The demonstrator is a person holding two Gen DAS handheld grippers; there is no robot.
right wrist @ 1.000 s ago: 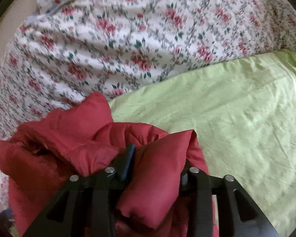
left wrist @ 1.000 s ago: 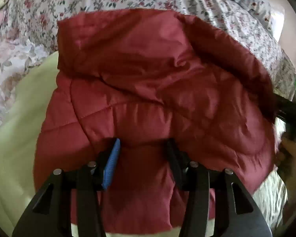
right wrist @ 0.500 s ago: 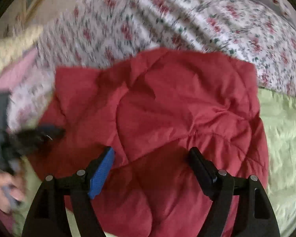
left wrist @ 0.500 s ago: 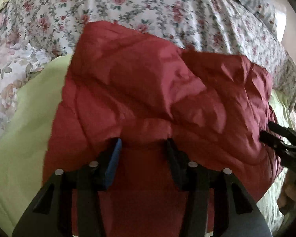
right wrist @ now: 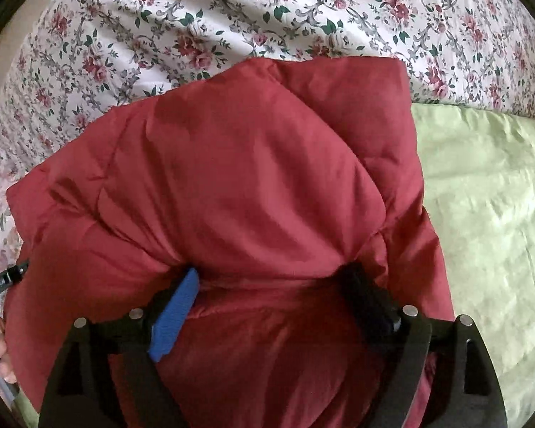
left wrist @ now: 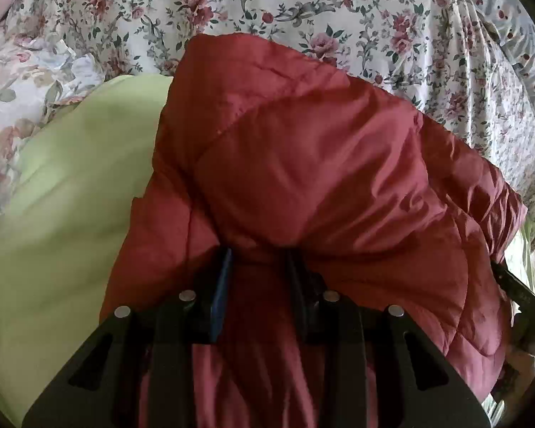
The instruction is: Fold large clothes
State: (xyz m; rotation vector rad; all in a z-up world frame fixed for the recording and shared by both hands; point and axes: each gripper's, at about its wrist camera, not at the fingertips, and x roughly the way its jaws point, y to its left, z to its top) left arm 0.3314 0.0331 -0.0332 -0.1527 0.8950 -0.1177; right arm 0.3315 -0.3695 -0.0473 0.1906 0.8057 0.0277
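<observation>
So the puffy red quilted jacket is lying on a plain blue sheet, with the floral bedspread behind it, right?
Not quite: the sheet is light green, not blue. The right wrist view shows the puffy red quilted jacket lying on the plain green sheet, and the floral bedspread does lie behind it. The left wrist view shows the same green.

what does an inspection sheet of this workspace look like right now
surface: light green sheet on a bed
job's things: red quilted jacket, folded into a puffy bundle on the sheet
clutter: nothing seen
grippers: left gripper jaws closing, jacket fabric bunched between them; right gripper jaws opening wide, jacket between them
cables: nothing seen
surroundings: floral bedcover behind the jacket
</observation>
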